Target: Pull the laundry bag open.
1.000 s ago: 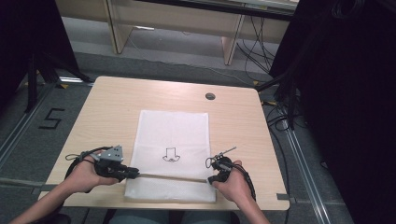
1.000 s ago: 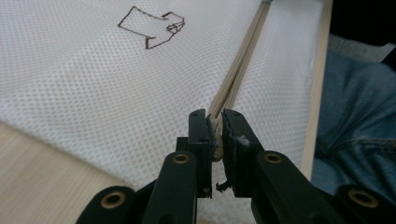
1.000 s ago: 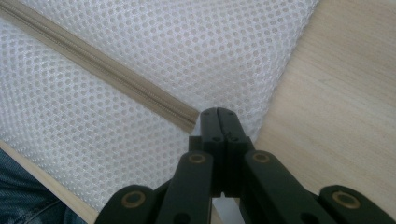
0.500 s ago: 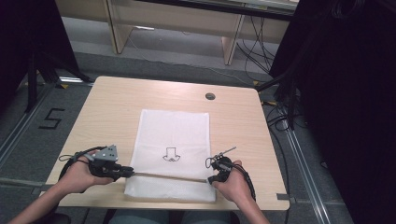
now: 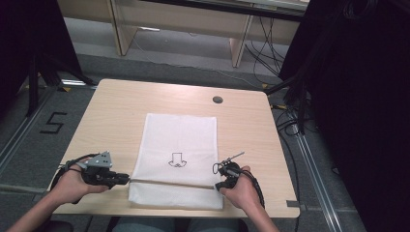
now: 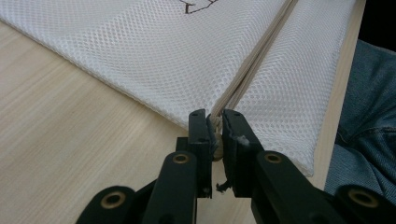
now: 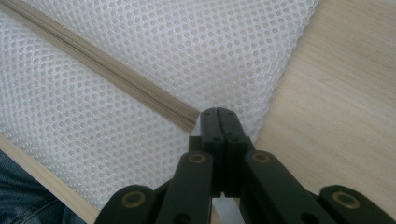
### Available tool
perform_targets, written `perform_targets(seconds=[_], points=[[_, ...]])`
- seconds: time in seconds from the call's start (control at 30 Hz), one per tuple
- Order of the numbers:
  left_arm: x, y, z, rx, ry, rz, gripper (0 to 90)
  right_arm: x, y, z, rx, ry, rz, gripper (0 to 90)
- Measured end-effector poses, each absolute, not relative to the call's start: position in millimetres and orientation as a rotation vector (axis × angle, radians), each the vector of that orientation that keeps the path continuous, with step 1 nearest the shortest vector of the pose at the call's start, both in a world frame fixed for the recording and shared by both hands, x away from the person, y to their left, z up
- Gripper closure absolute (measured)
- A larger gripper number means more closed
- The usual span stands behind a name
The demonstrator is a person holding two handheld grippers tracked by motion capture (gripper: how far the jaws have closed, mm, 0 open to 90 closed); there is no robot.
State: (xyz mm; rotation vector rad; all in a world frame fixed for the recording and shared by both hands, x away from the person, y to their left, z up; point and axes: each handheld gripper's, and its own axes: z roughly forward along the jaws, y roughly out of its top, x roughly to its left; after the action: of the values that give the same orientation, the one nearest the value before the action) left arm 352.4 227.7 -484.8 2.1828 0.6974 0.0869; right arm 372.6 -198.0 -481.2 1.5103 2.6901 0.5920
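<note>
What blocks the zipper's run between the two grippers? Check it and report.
Nothing visible does. The zipper lies bare across the mesh bag from the left gripper, shut on its end, to the right gripper.

The table [image 5: 121, 111] is of light wood, with a small round dark hole [image 5: 217, 99] near its far edge. On the grey floor [image 5: 29, 145] at the left — a black figure "5" [image 5: 52, 123]. Behind the table, cables [image 5: 261, 43] hang beside a wooden desk [image 5: 183, 24].
</note>
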Motion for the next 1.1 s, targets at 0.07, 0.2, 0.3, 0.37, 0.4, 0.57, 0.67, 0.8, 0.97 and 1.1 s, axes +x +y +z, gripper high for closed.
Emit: perform_targets(seconds=[0.07,0.2,0.3,0.37,0.4,0.57,0.67,0.8,0.97,1.1], points=[[352,228,-485,2.182,0.713,0.084,82.0,373,-198,-481,1.500,2.701,0.591,90.0],[352,226,-486,2.201,0.710,0.106,82.0,373,-198,-481,1.501,2.699,0.591,90.0],[353,224,-488,2.249,0.704,0.133,82.0,372,-197,-481,1.502,2.682,0.567,90.0],[354,224,-490,2.265,0.699,0.136,82.0,372,-197,-481,1.494,2.673,0.592,90.0],[354,223,-491,2.260,0.701,0.135,82.0,371,-196,-481,1.519,2.668,0.592,90.0],[355,221,-494,2.267,0.693,0.144,81.8,370,-197,-481,1.520,2.654,0.520,90.0],[356,222,-493,2.249,0.698,0.150,81.5,369,-198,-481,1.529,2.647,0.595,90.0],[355,222,-494,2.221,0.721,0.139,75.9,370,-200,-480,1.548,2.666,0.641,84.1],[353,222,-490,2.120,0.726,0.128,63.7,370,-201,-475,1.520,2.647,0.677,79.9],[356,226,-487,2.039,0.728,0.180,51.2,369,-201,-470,1.472,2.622,0.786,71.5]])
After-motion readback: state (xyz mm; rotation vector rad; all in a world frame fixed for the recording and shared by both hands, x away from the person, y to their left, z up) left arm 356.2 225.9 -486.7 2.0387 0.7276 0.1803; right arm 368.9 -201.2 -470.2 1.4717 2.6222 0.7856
